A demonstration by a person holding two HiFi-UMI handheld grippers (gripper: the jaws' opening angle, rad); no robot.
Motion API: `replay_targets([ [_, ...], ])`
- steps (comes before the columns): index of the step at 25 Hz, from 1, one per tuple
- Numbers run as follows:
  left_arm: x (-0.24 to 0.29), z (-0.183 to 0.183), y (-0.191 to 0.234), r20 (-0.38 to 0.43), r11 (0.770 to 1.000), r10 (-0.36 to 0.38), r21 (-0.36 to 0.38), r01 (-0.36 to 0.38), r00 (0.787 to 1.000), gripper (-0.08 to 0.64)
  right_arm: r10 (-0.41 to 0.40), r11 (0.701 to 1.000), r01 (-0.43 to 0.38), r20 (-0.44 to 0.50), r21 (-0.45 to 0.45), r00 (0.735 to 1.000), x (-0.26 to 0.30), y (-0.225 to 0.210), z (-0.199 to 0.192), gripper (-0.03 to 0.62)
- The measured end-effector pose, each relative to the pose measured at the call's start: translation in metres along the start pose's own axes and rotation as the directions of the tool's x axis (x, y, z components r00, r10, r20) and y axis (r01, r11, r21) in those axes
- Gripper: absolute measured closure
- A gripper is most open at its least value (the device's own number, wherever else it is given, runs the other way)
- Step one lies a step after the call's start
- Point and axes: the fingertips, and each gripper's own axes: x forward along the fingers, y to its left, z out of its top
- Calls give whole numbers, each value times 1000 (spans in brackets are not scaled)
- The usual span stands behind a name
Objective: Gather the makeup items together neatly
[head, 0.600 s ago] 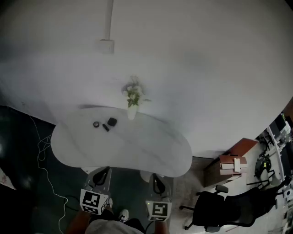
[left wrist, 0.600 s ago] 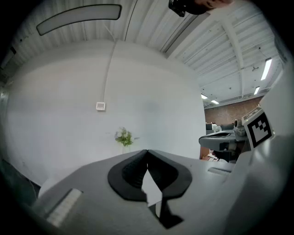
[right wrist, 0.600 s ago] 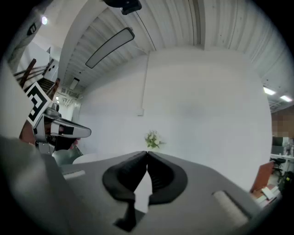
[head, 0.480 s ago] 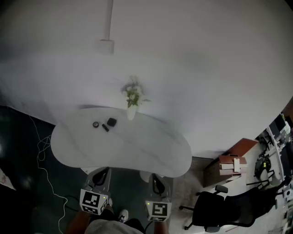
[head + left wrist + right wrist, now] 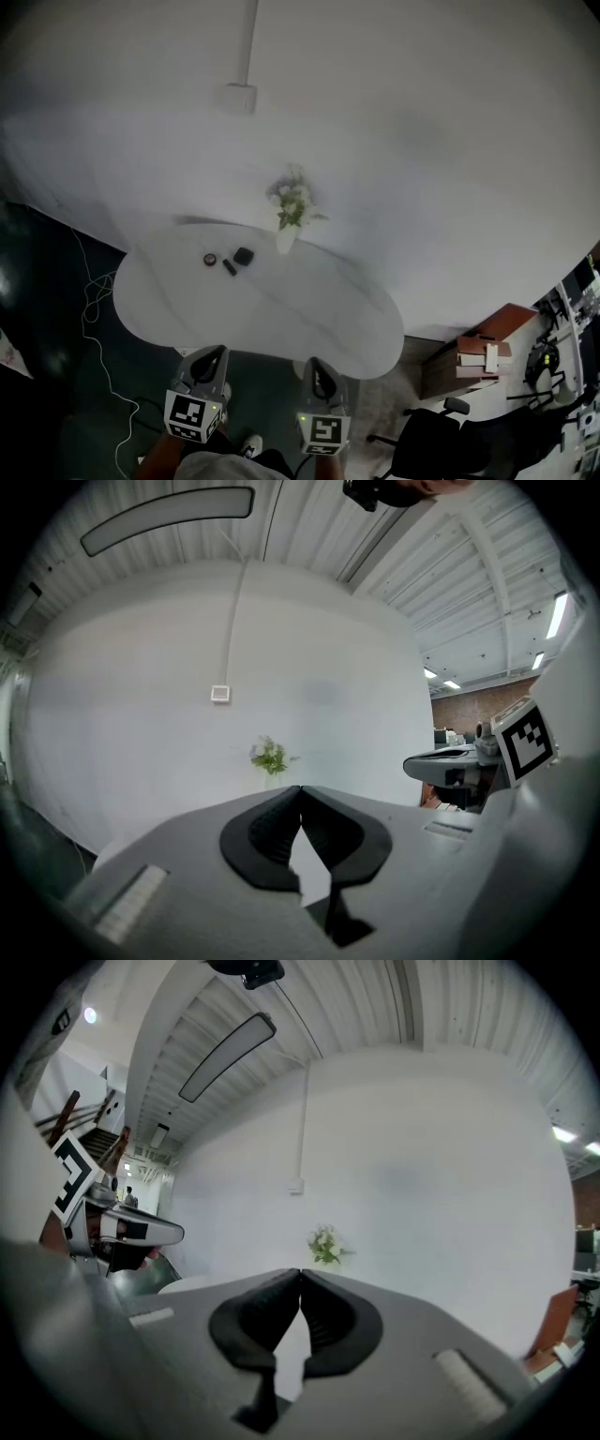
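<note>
Three small dark makeup items lie close together on the far left part of the white table (image 5: 309, 319): a round compact (image 5: 211, 260), a short stick (image 5: 229, 267) and a squarish case (image 5: 244, 255). My left gripper (image 5: 208, 361) and right gripper (image 5: 321, 375) hang side by side below the table's near edge, well short of the items. Both are shut, tips touching, with nothing between them, as the left gripper view (image 5: 300, 787) and the right gripper view (image 5: 300, 1271) show. The makeup items are hidden in both gripper views.
A white vase with green and white flowers (image 5: 292, 211) stands at the table's far edge by the white wall. A black office chair (image 5: 441, 445) and a wooden cabinet with books (image 5: 483, 356) are at the right. A white cable (image 5: 98, 347) trails over the dark floor at the left.
The view has shifted: table, flowers and makeup items sit lower and further right in the picture than before. Both grippers stay shut at the bottom edge.
</note>
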Motion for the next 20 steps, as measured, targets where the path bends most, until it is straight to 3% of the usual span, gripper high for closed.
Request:
replay_targets([
  [11, 49, -9, 94, -29, 996, 83, -38, -84, 996, 549, 96, 995, -96, -26, -23, 995, 110, 37, 8, 588],
  [20, 104, -23, 169, -68, 991, 108, -69, -112, 992, 549, 152, 988, -152, -67, -9, 986, 211, 67, 1, 588],
])
